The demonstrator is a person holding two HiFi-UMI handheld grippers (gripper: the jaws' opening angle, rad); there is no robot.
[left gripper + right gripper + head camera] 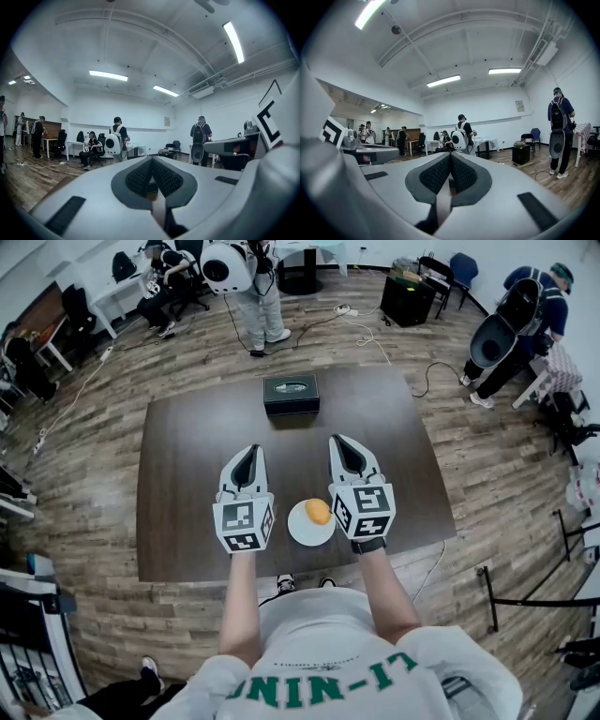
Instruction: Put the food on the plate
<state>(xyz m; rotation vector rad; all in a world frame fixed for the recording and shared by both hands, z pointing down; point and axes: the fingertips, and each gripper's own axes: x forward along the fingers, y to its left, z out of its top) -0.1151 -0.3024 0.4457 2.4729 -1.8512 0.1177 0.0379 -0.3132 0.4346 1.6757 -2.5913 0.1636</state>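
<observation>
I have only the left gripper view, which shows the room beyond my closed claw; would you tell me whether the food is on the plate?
Observer: Yes. In the head view the orange-yellow food lies on the white plate.
Operator: Thank you. Where is that plate relative to my claw?
Observer: It sits on the dark table between the left claw and the right claw, back beside their marker cubes, near the table's front edge.
Operator: Is the right claw holding anything?
Observer: No. The right gripper view shows its jaws together with nothing between them.
</observation>
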